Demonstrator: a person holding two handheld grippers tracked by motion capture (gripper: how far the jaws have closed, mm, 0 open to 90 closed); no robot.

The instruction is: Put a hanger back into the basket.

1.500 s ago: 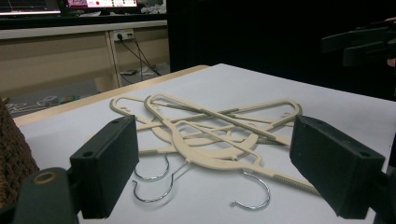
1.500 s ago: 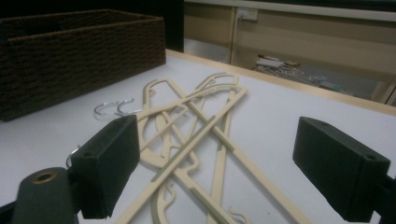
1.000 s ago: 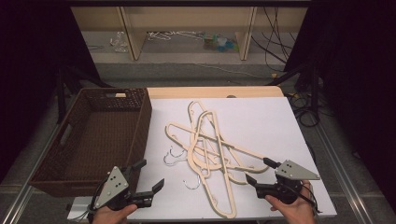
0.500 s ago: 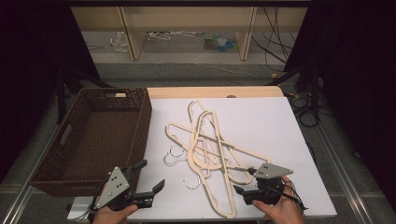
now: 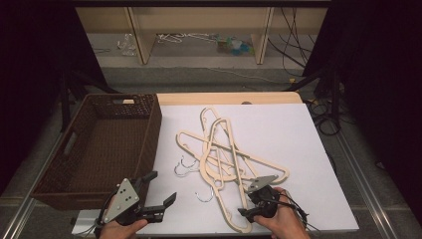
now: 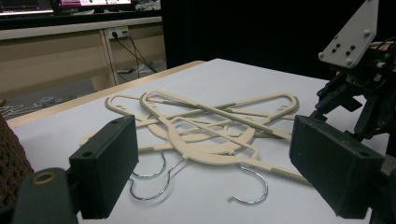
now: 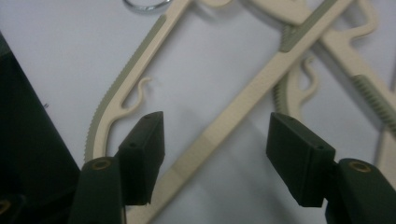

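The right gripper (image 5: pixel 251 203) has swung in from the table's right side over the last second and now hangs jaws apart, straddling the bottom bar of the nearest cream plastic hanger (image 7: pixel 224 135), so a grasp looks imminent. The left gripper (image 5: pixel 158 191) is released too, holding nothing, at the near edge beside the wicker basket (image 5: pixel 149 134). Farther up the white table (image 5: pixel 298 139) lie about 4 tangled hangers (image 5: pixel 219 149), unmoved.

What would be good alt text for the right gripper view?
The right gripper hangs open just above a white table, its two black jaws either side of the straight bar of a cream plastic hanger. More cream hangers cross at the upper right.
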